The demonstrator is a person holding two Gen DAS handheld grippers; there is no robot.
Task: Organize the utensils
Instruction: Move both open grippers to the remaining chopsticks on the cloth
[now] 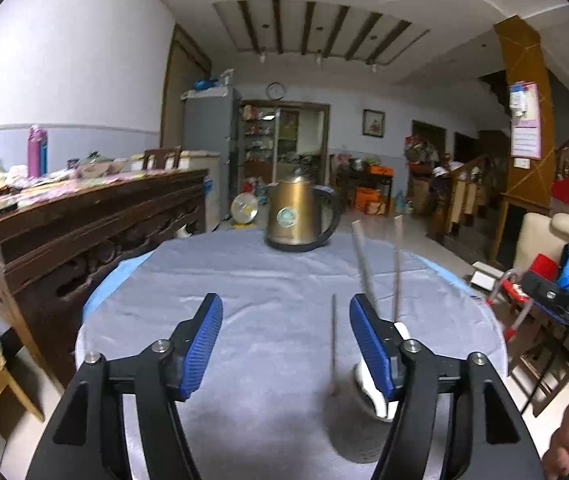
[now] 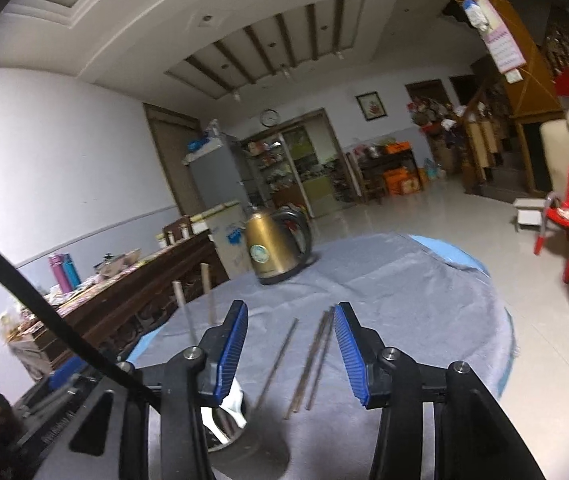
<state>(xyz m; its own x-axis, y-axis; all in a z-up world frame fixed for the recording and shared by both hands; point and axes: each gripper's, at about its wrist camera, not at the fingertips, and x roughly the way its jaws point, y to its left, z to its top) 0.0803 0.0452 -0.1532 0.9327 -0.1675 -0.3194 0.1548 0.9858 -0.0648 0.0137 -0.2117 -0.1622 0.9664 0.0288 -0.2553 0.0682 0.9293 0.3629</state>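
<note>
A metal utensil holder (image 1: 346,436) stands on the grey tablecloth (image 1: 252,280), partly hidden behind the right finger of my left gripper (image 1: 284,304). It holds a white spoon (image 1: 380,406) and two upright chopsticks (image 1: 362,264). One loose chopstick (image 1: 333,344) lies beside it. The left gripper is open and holds nothing. My right gripper (image 2: 290,308) is also open, hovering over several loose chopsticks (image 2: 316,360) that lie flat on the cloth. In the right wrist view the holder (image 2: 252,444) with the spoon (image 2: 232,404) sits behind the left finger.
A gold electric kettle (image 1: 298,216) stands at the far side of the round table. A dark wooden sideboard (image 1: 84,216) piled with clutter runs along the left. A red plastic chair (image 2: 564,208) and other chairs stand on the right beyond the table edge.
</note>
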